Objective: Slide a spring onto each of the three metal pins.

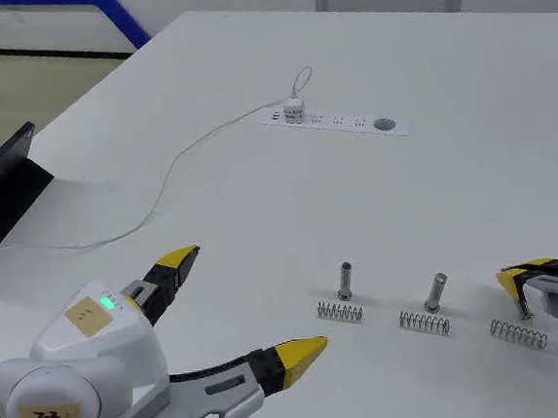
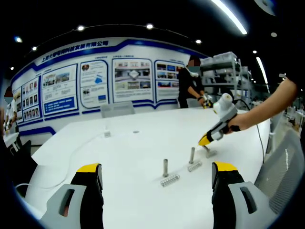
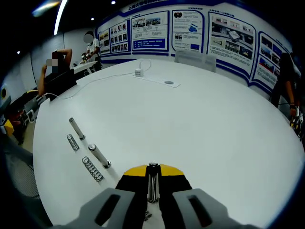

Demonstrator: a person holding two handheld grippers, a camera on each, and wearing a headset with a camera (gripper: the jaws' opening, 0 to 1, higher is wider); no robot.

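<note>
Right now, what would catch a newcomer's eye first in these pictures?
The left pin and middle pin stand upright on the white table, the left spring and middle spring lying in front of them, the right spring further right. The right gripper is shut on the third pin; the left gripper hangs open at the near left.

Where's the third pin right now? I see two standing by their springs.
The third pin is clamped in the right gripper, at the right edge of the head view, just beyond the rightmost spring.
</note>
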